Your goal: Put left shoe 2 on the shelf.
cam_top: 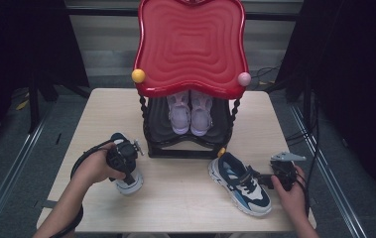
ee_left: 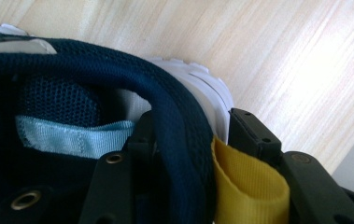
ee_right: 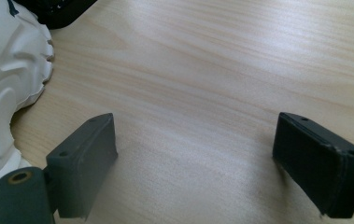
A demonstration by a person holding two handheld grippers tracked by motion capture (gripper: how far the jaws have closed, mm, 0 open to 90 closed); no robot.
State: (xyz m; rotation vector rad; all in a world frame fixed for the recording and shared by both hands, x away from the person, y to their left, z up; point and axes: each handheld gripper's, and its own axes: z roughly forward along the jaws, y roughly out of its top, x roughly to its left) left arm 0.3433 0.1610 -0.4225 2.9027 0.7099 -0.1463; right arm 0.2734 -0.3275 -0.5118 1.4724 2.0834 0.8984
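A red-topped black rack [cam_top: 190, 44] stood on the table [cam_top: 175, 198], apparently holding two pale purple shoes [cam_top: 190, 114].

In the high view, the left tongs [cam_top: 124, 159] and the hand [cam_top: 96, 168] holding them cover most of the left shoe [cam_top: 128, 183], leaving its toe and a bit of heel showing. The pink shoes [cam_top: 190, 111] on the rack's lower shelf are half hidden under the red tray top [cam_top: 190, 44]. In the left gripper view the shoe's collar [ee_left: 118, 74] runs off the left edge, and the yellow loop [ee_left: 247, 186] is cut by the bottom edge. In the right gripper view the other shoe's white sole [ee_right: 11, 70] is cropped at the left.
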